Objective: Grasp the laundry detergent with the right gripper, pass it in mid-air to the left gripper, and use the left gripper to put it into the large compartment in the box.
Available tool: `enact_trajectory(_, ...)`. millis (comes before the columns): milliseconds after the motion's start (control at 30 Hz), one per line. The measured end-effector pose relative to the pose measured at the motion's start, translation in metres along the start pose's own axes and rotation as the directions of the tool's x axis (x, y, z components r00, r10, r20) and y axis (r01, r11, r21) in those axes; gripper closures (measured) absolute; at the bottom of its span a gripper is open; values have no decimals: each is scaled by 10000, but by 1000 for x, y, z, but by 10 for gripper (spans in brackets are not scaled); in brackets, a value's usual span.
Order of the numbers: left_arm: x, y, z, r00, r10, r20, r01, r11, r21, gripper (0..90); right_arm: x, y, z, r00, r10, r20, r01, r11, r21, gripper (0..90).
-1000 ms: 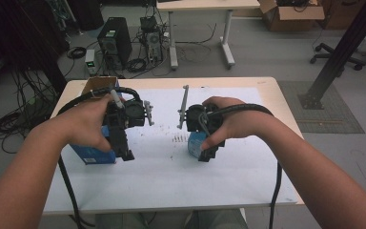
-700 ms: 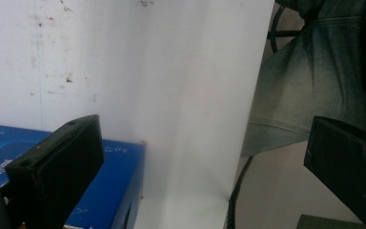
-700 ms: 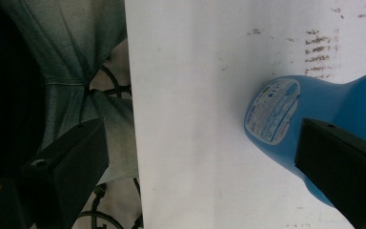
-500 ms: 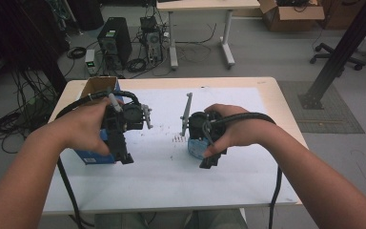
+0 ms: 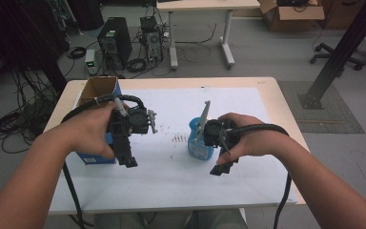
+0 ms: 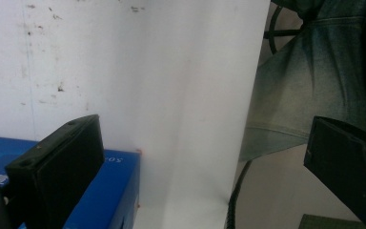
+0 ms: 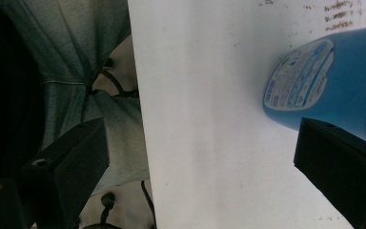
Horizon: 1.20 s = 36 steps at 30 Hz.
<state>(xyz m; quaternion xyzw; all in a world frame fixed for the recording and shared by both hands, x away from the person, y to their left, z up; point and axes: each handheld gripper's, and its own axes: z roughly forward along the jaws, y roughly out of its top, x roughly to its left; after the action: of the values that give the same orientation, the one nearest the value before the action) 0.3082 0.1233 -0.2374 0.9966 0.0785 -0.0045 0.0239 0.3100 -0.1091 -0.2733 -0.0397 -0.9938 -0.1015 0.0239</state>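
While both tongs (image 5: pixel 129 160) (image 5: pixel 221 168) gape, forearms angle inward.

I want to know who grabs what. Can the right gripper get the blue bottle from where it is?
Probably yes. The right gripper has its jaws wide open, and the blue bottle lies right beside one jaw on the white paper, with nothing between them.

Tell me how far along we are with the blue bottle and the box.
Nothing looks finished. The blue bottle lies on the white sheet, outside the cardboard box. In hand: the right claw is open beside the bottle, nothing between its jaws; the left claw is open over the box's blue side. Left, probably: gripping the bottle and moving it.
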Motion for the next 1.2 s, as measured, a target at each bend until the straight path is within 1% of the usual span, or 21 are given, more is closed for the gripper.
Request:
enact_trajectory(33,0,0,0,10000,11,-3,-11,10000,9,2,0,-3,1,9999,100,-3,-100,9999,-18,47)
enact_trajectory(200,-1,2,1,10000,44,-4,-44,10000,20,2,-3,-14,4,9996,285,0,-285,9994,-173,47)
enact_trajectory(333,-3,3,4,9999,151,-13,-150,9998,109,2,-5,-23,7,9987,514,-1,-514,9981,-352,47)
enact_trajectory(400,-4,4,5,9998,186,17,-186,9997,153,2,-6,-28,10,9985,551,-26,-552,9977,-404,48)
enact_trajectory(600,-4,3,7,9998,197,53,-197,9997,146,2,-8,-38,14,9968,799,-7,-798,9948,-628,49)
enact_trajectory(633,-5,3,8,9998,198,65,-199,9997,158,2,-10,-43,16,9952,983,31,-977,9918,-829,49)
enact_trajectory(700,-5,2,9,9997,224,73,-226,9996,159,2,-11,-46,16,9939,1100,54,-1090,9899,-908,50)
enact_trajectory(767,-5,2,10,9997,236,71,-237,9996,174,2,-14,-50,18,9931,1174,75,-1158,9868,-1134,51)
enact_trajectory(967,-6,4,11,9995,281,119,-283,9994,215,2,-21,-61,25,9878,1536,258,-1489,9797,-1344,51)
enact_trajectory(1167,-6,5,13,9993,349,167,-353,9990,279,2,-27,-70,30,9843,1735,339,-1654,9716,-1694,51)
enact_trajectory(1200,-6,5,13,9993,349,167,-353,9990,279,2,-27,-70,30,9843,1735,339,-1654,9716,-1694,51)
